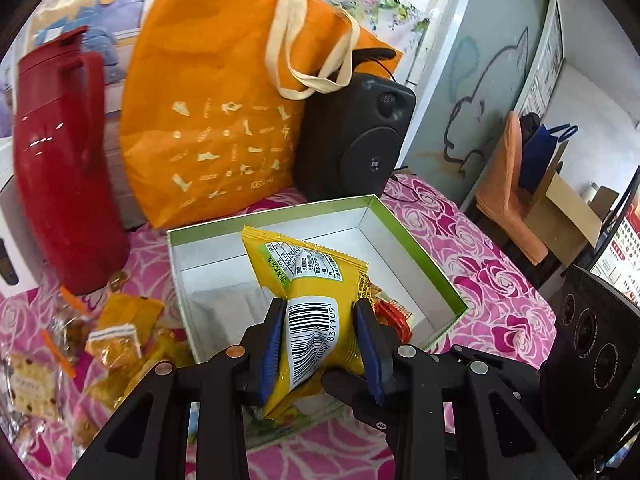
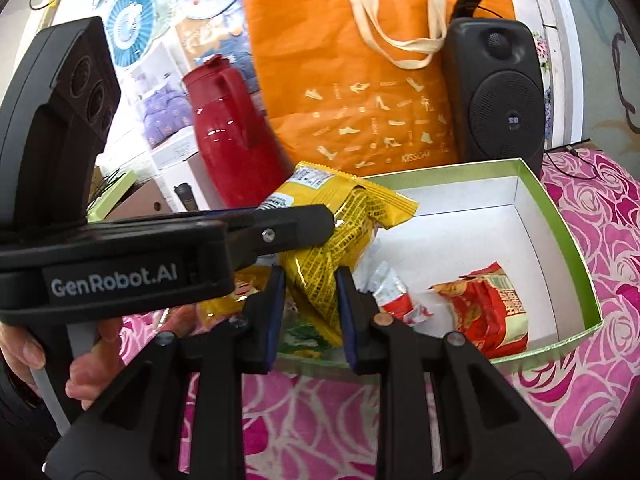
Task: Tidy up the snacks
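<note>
Gripping one yellow snack packet (image 1: 316,300) each, both grippers hang over the near edge of an open green-rimmed box (image 1: 420,252) on a rose-patterned pink cloth (image 1: 500,280). The left gripper (image 1: 320,344) has its jaws clenched on the barcode end of its packet, the rest standing up over the box floor, a hold that suits lowering it in lengthwise. The right gripper (image 2: 310,312) pinches a second yellow packet (image 2: 320,276) near its middle; whether the two packets touch is hard to say, since the left tool crosses the right wrist view just in front of them.

Two red packets (image 2: 484,304) already lie in the box's near right part, which suggests the box is the sorting bin. Its far and left floor is bare white, the best room for the next drops. More loose snacks (image 1: 116,340) wait on the cloth left of the box, beside a red flask (image 1: 64,168).

An orange bag (image 1: 208,100) and a black speaker (image 1: 356,136) stand just behind the far wall, so approach looks easiest from above and from the near side. With both tools close together over one corner, the likely risk is a bump between them; releasing one at a time would avoid that.
</note>
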Tool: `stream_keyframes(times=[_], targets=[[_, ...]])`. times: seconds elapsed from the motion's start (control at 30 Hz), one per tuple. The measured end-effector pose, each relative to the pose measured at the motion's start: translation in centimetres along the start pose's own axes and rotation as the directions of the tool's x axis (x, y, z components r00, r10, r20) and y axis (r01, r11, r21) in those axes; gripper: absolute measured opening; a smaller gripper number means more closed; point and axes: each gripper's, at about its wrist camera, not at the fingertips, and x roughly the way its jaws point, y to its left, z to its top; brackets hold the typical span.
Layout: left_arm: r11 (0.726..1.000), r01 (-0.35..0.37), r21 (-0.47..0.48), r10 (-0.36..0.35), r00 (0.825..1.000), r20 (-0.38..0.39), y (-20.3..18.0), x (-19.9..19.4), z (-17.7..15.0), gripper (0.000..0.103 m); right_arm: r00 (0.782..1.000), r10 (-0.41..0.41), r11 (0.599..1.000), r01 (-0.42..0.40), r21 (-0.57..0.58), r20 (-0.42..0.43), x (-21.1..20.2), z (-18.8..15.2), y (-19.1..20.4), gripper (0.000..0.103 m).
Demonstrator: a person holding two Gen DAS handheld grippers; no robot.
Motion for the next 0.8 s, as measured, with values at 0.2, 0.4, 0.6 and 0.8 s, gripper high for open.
stream_keyframes(times=[0.2,0.4,0.6,0.8], targets=[[0.994,-0.112,0.003,0.112,0.994,-0.001,0.5,1.5,-0.3,0.090,0.996,-0.089,0.994,0.088,-0.068,-0.006,1.8,-0.9,-1.0,0.082],[0.958,-0.283,-0.048,0.286,0.957,0.049,2.3,0.2,-0.9,0.103,0.992,-0.127,0.990,0.125,-0.063,-0.020,2.3,-2.0,-1.6,0.092],[0.951,-0.300,-0.072,0.305,0.949,0.081,2.8,-2.0,-1.7,0.103,0.993,-0.106,0.994,0.108,0.031,-0.056,1.8,-1.9,-1.8,0.093],[0.948,-0.305,-0.088,0.314,0.942,0.115,2.9,-4.6,-2.3,0.103,0.994,-0.106,0.994,0.106,0.032,-0.020,0.0,-1.0,-0.2,0.095]])
